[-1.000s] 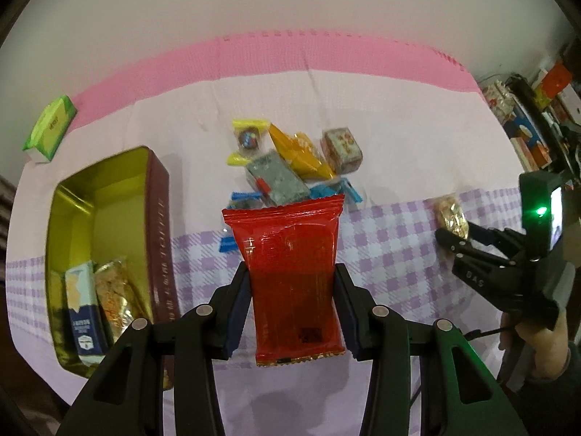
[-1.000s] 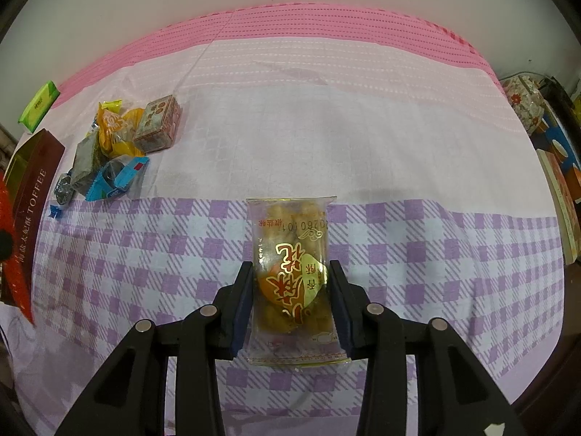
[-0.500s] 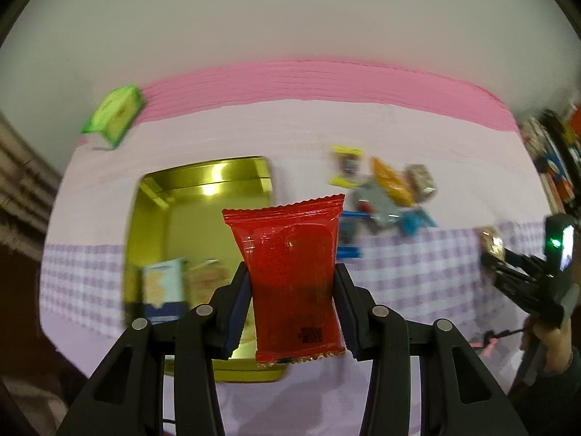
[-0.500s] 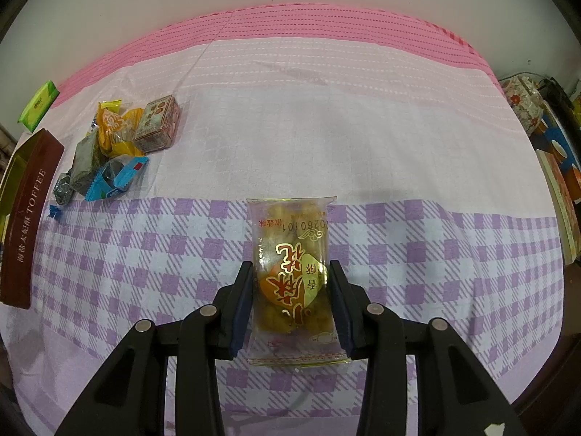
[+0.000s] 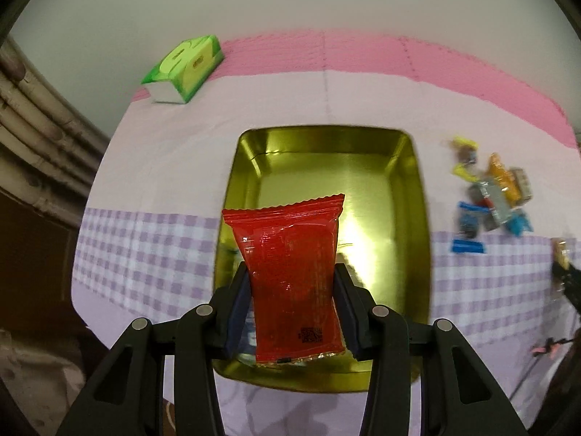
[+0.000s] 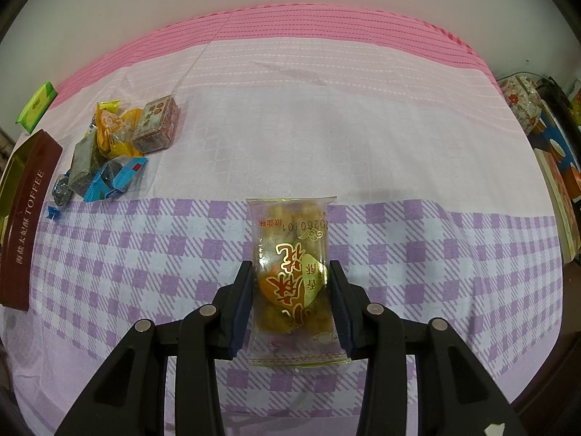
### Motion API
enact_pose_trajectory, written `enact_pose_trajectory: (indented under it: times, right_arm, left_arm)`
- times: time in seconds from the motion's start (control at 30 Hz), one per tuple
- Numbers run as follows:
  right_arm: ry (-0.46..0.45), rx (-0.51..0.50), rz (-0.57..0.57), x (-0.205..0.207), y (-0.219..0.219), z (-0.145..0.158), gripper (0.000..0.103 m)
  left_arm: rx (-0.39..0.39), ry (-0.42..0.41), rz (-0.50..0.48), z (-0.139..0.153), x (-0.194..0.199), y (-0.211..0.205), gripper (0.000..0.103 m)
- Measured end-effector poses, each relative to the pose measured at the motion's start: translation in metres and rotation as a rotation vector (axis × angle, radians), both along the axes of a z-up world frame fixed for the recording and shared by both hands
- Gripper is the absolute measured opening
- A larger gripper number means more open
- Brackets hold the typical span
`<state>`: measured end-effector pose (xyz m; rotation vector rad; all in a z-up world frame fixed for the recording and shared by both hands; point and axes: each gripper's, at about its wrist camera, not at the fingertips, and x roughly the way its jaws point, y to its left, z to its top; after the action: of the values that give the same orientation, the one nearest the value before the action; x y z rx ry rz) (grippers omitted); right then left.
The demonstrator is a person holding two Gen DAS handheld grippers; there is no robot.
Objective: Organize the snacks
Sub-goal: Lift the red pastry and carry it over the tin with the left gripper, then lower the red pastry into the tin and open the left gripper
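Over the last second the left gripper (image 5: 292, 287) has swung from the loose snack pile toward the gold tin (image 5: 417, 196), which a second ago lay at the frame's nine o'clock edge and now sits squarely ahead, its bare floor open behind the load. The jaws stay clamped on the red packet (image 5: 290, 276), pinching its lower half so its crimped top stands up over the tin's interior. That puts the packet in line for a drop, and the person seems close to releasing it; whether it hangs above the floor or only near the rim cannot be told. The right gripper (image 6: 290, 296) has hardly moved: its jaws remain closed on the clear pastry packet (image 6: 292, 279), held over the purple-check cloth (image 6: 454, 254), apparently waiting its turn. The left view alone shows the tin's inside and the green tissue pack (image 5: 183, 69) at eleven o'clock; it blurs the remaining snacks (image 5: 490, 196) at three o'clock. The right view shows those sharply at ten o'clock, including a small printed box (image 6: 157, 125), an orange wrapper and blue wrappers, plus the tin's brown side lettered TOFFEE, none readable from the left.
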<state>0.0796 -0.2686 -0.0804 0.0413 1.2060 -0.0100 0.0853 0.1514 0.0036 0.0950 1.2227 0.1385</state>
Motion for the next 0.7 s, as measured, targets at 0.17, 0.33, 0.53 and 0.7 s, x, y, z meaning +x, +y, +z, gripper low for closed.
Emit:
enact_pose_trajectory:
  times: [0.17, 0.33, 0.53, 0.7]
  right_arm:
    - [0.000, 0.000, 0.000, 0.000, -0.001, 0.000, 0.039]
    - [0.003, -0.001, -0.003, 0.000, -0.001, 0.000, 0.039]
    - [0.001, -0.003, -0.007, 0.000, -0.001, 0.000, 0.039]
    - [0.002, -0.003, -0.007, 0.000, 0.000, 0.000, 0.039]
  left_arm:
    - [0.028, 0.044, 0.006, -0.021, 0.003, 0.012, 0.045]
    - [0.027, 0.074, 0.010, -0.036, 0.002, 0.020, 0.045]
    - [0.028, 0.090, 0.012, -0.046, 0.001, 0.025, 0.045]
    - [0.010, 0.103, 0.021, -0.054, -0.001, 0.031, 0.045]
